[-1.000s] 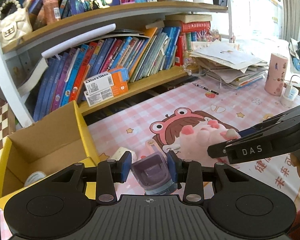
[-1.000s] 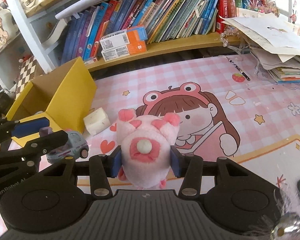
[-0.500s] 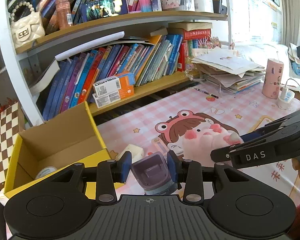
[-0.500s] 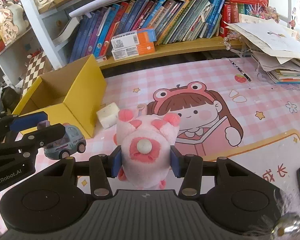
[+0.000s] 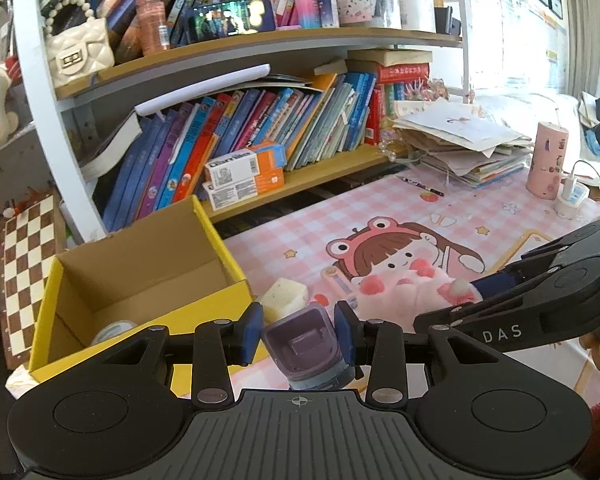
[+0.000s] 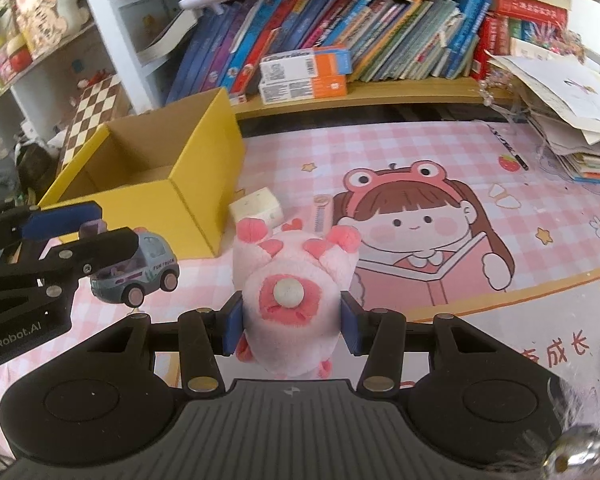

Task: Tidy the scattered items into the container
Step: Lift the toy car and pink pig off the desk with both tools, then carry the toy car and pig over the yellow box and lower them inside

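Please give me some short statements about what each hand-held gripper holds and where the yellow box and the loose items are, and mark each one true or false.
1. The left hand-held gripper is shut on the toy truck. True.
2. The right hand-held gripper is open and holds nothing. False: it is shut on the pink plush toy.
3. The yellow box is closed with a lid. False: its top is open and the cardboard inside shows.
4. A white block lies on the pink mat beside the yellow box. True.
5. The pink plush toy is already inside the yellow box. False: it is between the right gripper's fingers, outside the box.
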`<state>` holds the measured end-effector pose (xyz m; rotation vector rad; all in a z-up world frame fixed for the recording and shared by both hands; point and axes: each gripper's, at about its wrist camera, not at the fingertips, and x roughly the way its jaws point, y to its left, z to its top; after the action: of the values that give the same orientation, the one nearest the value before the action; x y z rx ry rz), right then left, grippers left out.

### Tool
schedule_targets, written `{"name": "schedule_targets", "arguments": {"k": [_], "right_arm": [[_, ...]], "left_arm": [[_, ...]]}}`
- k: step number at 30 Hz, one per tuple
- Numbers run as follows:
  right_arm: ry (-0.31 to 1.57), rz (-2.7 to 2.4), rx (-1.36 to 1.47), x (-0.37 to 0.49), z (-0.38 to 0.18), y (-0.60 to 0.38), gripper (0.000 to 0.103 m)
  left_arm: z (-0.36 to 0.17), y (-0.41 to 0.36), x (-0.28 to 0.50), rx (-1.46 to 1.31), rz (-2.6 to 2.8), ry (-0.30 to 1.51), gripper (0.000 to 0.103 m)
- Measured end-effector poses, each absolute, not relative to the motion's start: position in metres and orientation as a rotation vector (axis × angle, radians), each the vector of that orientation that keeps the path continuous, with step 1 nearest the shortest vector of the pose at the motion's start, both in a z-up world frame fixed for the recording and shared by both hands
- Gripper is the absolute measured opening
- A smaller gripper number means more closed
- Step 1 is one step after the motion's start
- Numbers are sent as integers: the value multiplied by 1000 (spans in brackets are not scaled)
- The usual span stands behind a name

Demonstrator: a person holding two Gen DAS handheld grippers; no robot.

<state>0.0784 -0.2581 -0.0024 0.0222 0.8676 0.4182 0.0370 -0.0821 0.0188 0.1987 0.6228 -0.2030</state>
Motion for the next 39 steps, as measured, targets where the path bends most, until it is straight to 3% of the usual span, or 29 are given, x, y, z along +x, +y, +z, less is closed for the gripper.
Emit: {"name": "schedule_targets", "arguments": {"k": [39], "right_arm": [[740,661,-170,76,47,-172,46]], "left_arm": [[64,5,25,108,-24,509,37]]}}
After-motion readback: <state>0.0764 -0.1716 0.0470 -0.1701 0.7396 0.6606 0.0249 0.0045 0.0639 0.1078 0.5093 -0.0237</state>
